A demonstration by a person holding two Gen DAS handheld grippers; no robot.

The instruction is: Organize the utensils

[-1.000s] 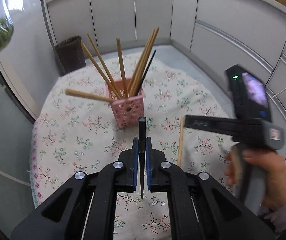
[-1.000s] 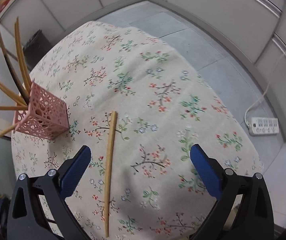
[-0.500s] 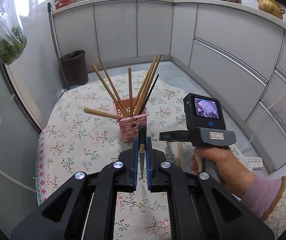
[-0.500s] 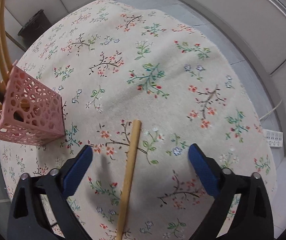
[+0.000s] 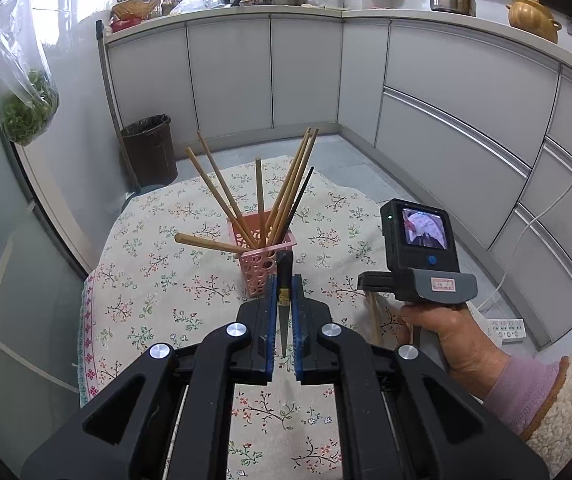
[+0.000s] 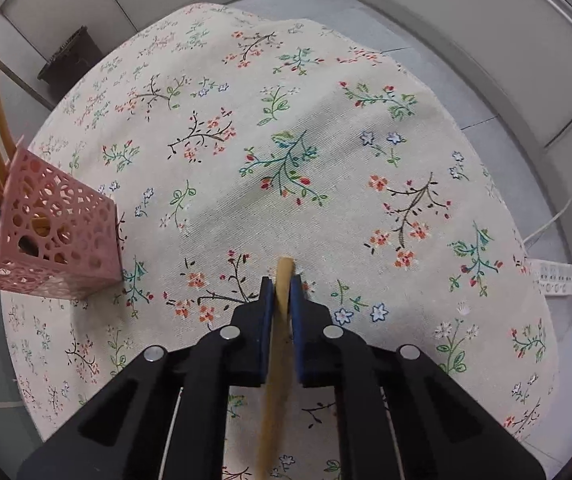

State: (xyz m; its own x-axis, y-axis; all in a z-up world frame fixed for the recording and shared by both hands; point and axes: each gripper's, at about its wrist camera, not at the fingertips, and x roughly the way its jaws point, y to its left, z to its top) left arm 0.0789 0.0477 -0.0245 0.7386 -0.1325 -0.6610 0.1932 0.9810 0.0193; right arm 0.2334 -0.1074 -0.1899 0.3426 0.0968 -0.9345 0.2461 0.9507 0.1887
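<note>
A pink perforated holder [image 5: 262,266] stands on the floral tablecloth and holds several wooden chopsticks [image 5: 286,188] and one black one. It also shows at the left of the right wrist view [image 6: 52,236]. My left gripper [image 5: 282,280] is shut on a black chopstick [image 5: 284,308], held up just in front of the holder. My right gripper [image 6: 282,284] is shut on a wooden chopstick [image 6: 276,364] low over the cloth, to the right of the holder. In the left wrist view the right gripper's body [image 5: 418,264] hides most of that chopstick [image 5: 375,320].
The round table [image 6: 326,140] has a floral cloth, with its edge close on the right. A dark bin [image 5: 150,148] stands behind the table on the floor. A power strip [image 6: 554,278] lies on the floor at right. Grey cabinets ring the room.
My right gripper has dropped to the wooden chopstick and shut on it. My left gripper has risen and pulled back with the black chopstick.
</note>
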